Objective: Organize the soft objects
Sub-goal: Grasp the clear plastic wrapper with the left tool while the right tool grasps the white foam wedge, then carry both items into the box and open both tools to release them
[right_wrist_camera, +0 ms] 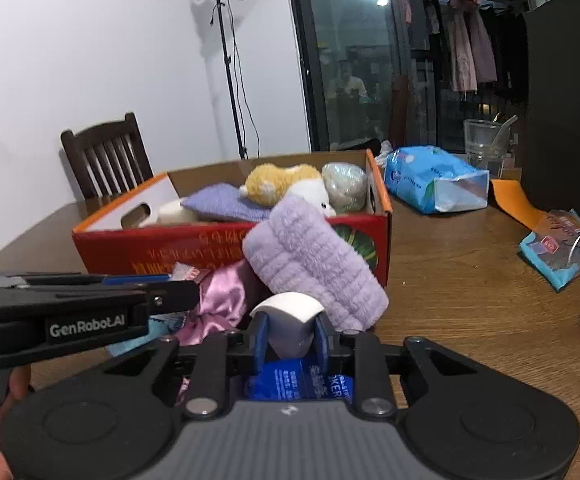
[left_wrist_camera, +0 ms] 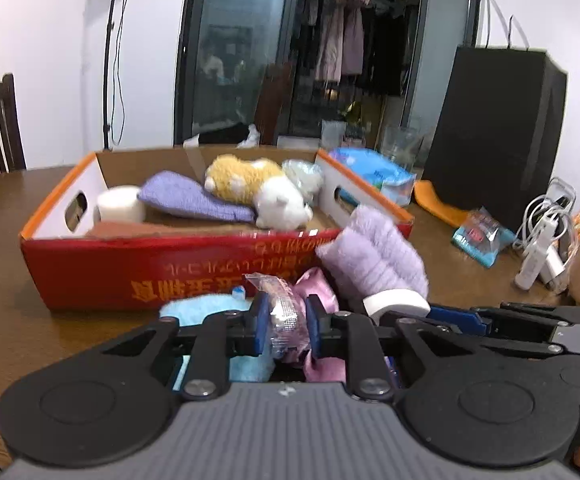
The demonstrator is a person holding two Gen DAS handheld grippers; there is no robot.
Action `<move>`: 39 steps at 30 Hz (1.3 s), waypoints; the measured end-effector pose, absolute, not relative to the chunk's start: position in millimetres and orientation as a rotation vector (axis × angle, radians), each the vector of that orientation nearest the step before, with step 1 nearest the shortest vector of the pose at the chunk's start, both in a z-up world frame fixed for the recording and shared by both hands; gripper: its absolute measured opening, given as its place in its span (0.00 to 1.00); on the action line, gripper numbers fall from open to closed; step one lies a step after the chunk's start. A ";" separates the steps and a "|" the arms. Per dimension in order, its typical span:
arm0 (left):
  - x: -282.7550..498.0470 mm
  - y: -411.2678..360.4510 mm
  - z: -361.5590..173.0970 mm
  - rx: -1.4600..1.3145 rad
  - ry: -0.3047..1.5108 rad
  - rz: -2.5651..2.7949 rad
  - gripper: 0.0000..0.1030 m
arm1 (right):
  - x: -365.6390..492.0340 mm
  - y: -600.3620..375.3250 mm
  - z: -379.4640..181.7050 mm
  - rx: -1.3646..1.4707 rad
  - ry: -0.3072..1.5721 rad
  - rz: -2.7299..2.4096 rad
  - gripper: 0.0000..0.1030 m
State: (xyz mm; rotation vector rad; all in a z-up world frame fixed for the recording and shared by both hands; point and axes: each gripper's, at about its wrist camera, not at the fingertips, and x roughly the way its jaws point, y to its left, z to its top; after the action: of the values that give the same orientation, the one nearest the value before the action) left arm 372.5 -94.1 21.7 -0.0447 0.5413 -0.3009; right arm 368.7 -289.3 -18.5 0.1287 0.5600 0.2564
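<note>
A red cardboard box (left_wrist_camera: 89, 268) (right_wrist_camera: 101, 246) on the wooden table holds a purple cloth (left_wrist_camera: 193, 200), a yellow and white plush toy (left_wrist_camera: 249, 188) (right_wrist_camera: 281, 184), a white roll (left_wrist_camera: 119, 204) and a clear bag (right_wrist_camera: 344, 186). My left gripper (left_wrist_camera: 285, 326) is shut on a plastic-wrapped pink satin item (left_wrist_camera: 290, 312) in front of the box. My right gripper (right_wrist_camera: 290, 334) is shut on a white soft block (right_wrist_camera: 290, 316) (left_wrist_camera: 396, 302). A fluffy lilac cloth (left_wrist_camera: 374, 256) (right_wrist_camera: 314, 264) leans against the box. A light blue cloth (left_wrist_camera: 205, 308) lies under the left gripper.
A blue tissue pack (right_wrist_camera: 434, 180) (left_wrist_camera: 374, 176), an orange sheet (right_wrist_camera: 514, 200), a snack packet (right_wrist_camera: 562, 248) (left_wrist_camera: 478, 236), a clear cup (right_wrist_camera: 484, 140), white chargers and cables (left_wrist_camera: 542, 240) and a black case (left_wrist_camera: 490, 128) lie right. A blue packet (right_wrist_camera: 302, 384) lies under my right gripper. A chair (right_wrist_camera: 105, 156) stands behind.
</note>
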 end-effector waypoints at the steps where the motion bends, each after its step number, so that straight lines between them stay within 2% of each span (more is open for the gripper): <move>1: 367.7 -92.3 25.7 -0.053 0.531 -0.306 0.20 | 364.7 -289.7 -15.1 0.127 0.553 0.258 0.22; 15: 251.8 -50.5 80.3 -0.102 0.388 -0.292 0.20 | 262.1 -301.7 34.1 0.101 0.451 0.287 0.22; 23: 241.4 -36.2 87.7 -0.128 0.375 -0.259 0.20 | 242.9 -302.1 45.8 0.103 0.418 0.284 0.22; 27: 261.2 -28.7 93.1 -0.108 0.344 -0.250 0.20 | 256.0 -305.1 50.4 0.108 0.419 0.296 0.22; 32: 323.4 -6.8 95.9 -0.112 0.381 -0.241 0.20 | 294.7 -305.7 53.6 0.074 0.418 0.288 0.22; 39: 442.6 15.0 78.0 -0.042 0.474 -0.183 0.20 | 404.6 -305.0 48.4 0.069 0.484 0.314 0.22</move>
State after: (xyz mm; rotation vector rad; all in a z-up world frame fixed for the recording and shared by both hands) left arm 442.6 15.0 78.0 -0.0421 0.4736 -0.1831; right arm 404.6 -305.0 48.4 0.0695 0.4836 0.3144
